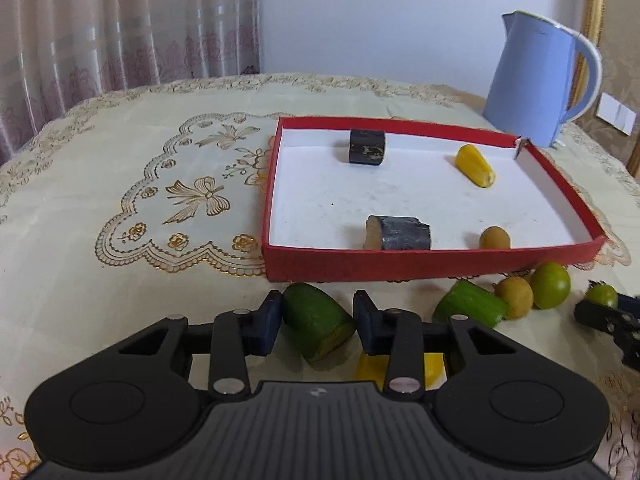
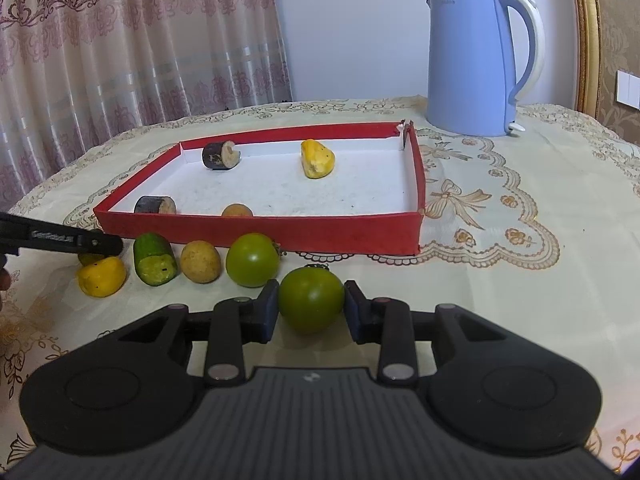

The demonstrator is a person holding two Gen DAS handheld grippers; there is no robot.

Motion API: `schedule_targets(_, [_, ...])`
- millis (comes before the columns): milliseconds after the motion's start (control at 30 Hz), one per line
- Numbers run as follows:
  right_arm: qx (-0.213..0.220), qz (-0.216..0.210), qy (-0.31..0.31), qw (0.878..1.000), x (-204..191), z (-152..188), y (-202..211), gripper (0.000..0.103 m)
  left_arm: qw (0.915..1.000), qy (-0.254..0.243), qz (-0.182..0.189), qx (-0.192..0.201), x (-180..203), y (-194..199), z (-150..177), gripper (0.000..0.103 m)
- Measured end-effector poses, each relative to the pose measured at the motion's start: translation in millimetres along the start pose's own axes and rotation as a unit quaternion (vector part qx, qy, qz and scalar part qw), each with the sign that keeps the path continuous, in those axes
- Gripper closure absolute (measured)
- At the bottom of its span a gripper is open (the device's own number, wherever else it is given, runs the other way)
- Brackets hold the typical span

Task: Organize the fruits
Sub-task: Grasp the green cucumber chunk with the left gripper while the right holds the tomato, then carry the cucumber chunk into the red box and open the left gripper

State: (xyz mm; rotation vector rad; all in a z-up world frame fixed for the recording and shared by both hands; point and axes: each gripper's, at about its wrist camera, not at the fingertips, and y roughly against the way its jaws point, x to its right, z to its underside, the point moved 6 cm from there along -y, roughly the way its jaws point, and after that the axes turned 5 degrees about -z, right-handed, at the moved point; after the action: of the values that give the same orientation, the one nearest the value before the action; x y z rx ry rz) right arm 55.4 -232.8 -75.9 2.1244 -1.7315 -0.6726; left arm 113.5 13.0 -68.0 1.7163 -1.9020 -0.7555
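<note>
My left gripper (image 1: 318, 314) is shut on a green cut piece (image 1: 316, 326) resting on the tablecloth just in front of the red tray (image 1: 432, 266). My right gripper (image 2: 311, 307) is shut on a green tomato (image 2: 311, 300), also on the cloth before the tray. Inside the tray lie two dark cut pieces (image 1: 367, 147) (image 1: 400, 233), a yellow piece (image 1: 475, 166) and a small brown round fruit (image 1: 495, 238). In a row before the tray lie a yellow piece (image 2: 102, 276), a second green cut piece (image 2: 155, 260), a brown fruit (image 2: 200, 262) and another green tomato (image 2: 253, 260).
A light blue kettle (image 2: 472, 64) stands behind the tray at the right. A patterned cloth (image 1: 160, 200) covers the table, whose far edge meets a curtain (image 2: 120, 40). One finger (image 2: 80, 240) of the left gripper reaches in over the row of fruit.
</note>
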Motion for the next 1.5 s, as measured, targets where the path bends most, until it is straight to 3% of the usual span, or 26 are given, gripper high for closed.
schedule_targets(367, [0.000,0.004,0.004,1.000,-1,0,0,0.071,0.9997,-0.021,-0.012,-0.002,6,-12,-1,0.063])
schedule_targets(600, [0.000,0.002,0.000,1.000,0,0,0,0.071,1.0000,-0.006,-0.003,-0.002,1,-7,2,0.066])
schedule_targets(900, [0.000,0.005,0.002,1.000,0,0,1,0.071,0.9996,-0.008,0.005,0.028,-5,17,6,0.067])
schedule_targets(1200, [0.001,0.006,0.003,1.000,-1,0,0,0.071,0.9959,-0.032,0.007,0.084,4,44,-22,0.066])
schedule_targets(1500, [0.004,0.005,0.000,1.000,0,-1,2,0.071,0.9942,-0.049,-0.003,0.096,19,26,-51,0.066])
